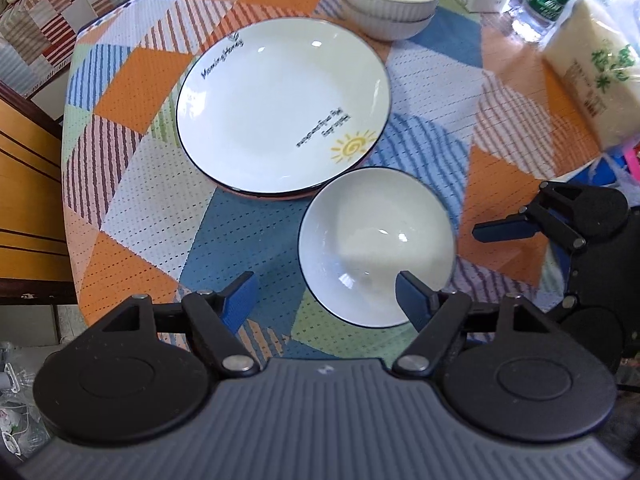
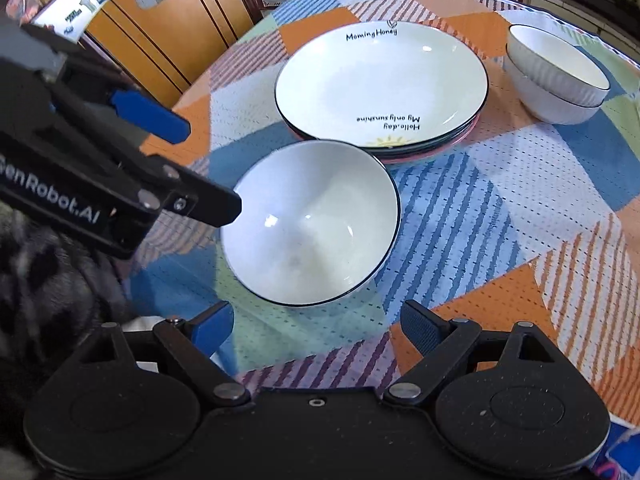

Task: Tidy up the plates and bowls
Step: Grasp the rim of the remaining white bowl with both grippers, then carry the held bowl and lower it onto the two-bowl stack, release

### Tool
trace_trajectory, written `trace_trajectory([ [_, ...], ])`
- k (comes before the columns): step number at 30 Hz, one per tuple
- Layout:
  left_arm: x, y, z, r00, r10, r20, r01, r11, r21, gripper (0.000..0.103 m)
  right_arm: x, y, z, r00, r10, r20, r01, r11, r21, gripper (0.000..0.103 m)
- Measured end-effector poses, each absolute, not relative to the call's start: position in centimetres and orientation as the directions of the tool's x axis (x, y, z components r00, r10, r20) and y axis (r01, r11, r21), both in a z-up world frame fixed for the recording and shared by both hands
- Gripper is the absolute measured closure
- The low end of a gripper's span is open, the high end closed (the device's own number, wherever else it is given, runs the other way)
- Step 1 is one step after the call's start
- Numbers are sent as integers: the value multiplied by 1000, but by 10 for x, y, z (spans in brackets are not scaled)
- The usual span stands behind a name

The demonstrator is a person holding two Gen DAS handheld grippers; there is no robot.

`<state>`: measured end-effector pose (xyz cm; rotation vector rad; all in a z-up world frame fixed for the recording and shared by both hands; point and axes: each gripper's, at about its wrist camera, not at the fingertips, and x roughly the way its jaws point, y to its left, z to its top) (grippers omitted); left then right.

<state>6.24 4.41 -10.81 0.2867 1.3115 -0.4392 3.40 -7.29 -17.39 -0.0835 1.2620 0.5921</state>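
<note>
- The left gripper (image 1: 326, 298) is held open – its right pad (image 1: 416, 300) is over the near rim of the single bowl (image 1: 376, 244), with no grip seen.
- The plate stack (image 1: 280, 108) is set just beyond that bowl; two nested bowls (image 1: 388, 0) are placed farther right.
- The right gripper (image 2: 316, 330) is spread wide, empty, near the bowl.

The surface (image 1: 132, 184) wore a patchwork cloth of orange, blue, pale green and white blocks, some plain and dotted, others striped in blue, maroon or orange. The top plate (image 1: 280, 104) was white with a thin dark rim, black lettering and a yellow sun; the plates under it showed pink and dark edges. The lone bowl (image 2: 312, 224) was white inside with a dark rim line. The stacked bowls (image 2: 560, 80) were white, ribbed outside, dark-rimmed. Both grippers were black with blue pads (image 2: 420, 328).
</note>
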Motion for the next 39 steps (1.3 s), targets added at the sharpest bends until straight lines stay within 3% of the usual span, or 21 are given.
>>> trace_trajectory([
  [9,76,52,-146,194,-170,-966,422,903,-74,28,34,-66,-205,233,392,-890,-515,826,229,10],
  [12,78,53,-154,199,-191,-961,416,905,-93,33,35,-63,-211,239,415,-878,-533,812,239,10],
  [14,79,51,-158,203,-182,-962,413,907,-84,63,37,-62,-215,240,434,-868,-543,801,251,10],
  [17,81,50,-163,199,-195,-960,398,911,-102,83,38,-61,-220,249,465,-850,-560,785,266,10],
  [20,80,48,-168,219,-174,-960,393,916,-77,90,37,-62,-225,270,495,-826,-594,760,261,7],
  [30,69,42,-162,236,-122,-964,394,919,-20,91,31,-66,-219,282,535,-797,-592,750,294,8],
  [39,56,36,-108,308,-161,-937,414,910,-20,91,28,-80,-177,299,545,-783,-573,759,310,8],
])
